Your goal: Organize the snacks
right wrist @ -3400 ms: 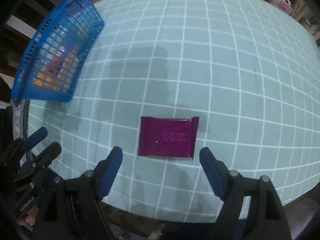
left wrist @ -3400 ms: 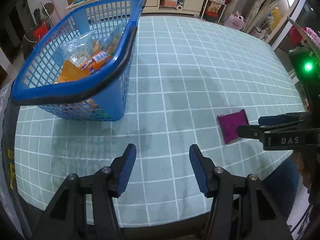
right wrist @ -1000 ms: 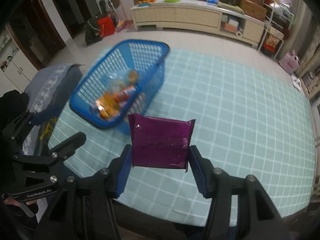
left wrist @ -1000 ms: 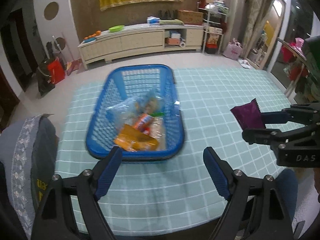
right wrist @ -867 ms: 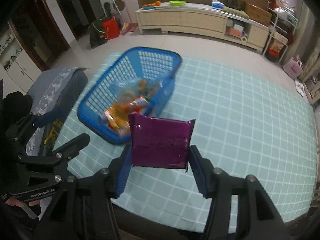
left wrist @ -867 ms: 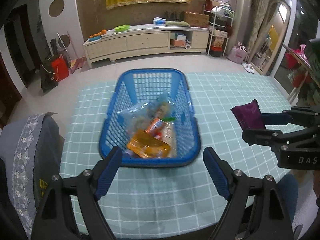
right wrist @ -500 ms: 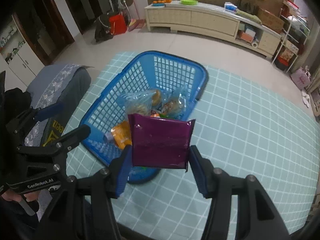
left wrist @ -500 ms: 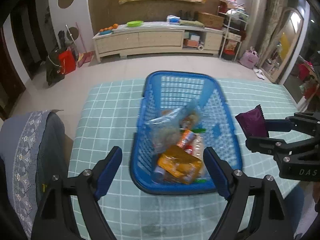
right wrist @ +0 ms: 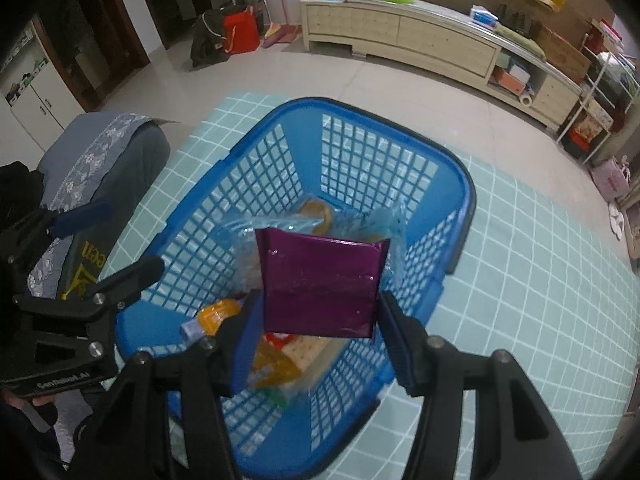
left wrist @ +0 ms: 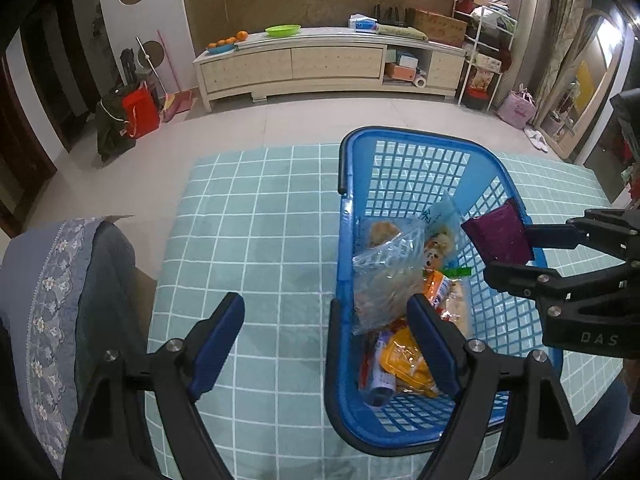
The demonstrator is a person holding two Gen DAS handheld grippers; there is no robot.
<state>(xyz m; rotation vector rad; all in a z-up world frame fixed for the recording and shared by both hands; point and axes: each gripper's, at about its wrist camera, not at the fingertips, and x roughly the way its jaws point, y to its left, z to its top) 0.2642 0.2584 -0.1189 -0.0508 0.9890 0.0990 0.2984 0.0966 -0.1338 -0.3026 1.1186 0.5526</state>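
A blue plastic basket [left wrist: 404, 148] stands on the teal checked tablecloth [left wrist: 260, 240] and holds several snack packets, among them a clear bag [left wrist: 384, 276] and an orange packet [left wrist: 408, 360]. My right gripper [right wrist: 320, 320] is shut on a purple foil packet [right wrist: 320, 284] and holds it above the basket's inside [right wrist: 360, 168]. The packet also shows in the left wrist view [left wrist: 498, 236]. My left gripper [left wrist: 326, 332] is open and empty, high above the basket's left rim.
A grey-blue cushioned chair [left wrist: 60, 280] stands at the table's left edge. A long cream sideboard [left wrist: 320, 64] stands across the room. The tablecloth [right wrist: 540, 280] stretches right of the basket.
Both grippers have moved left. The right gripper has carried the purple packet from beside the basket to above its inside. The left gripper stays open.
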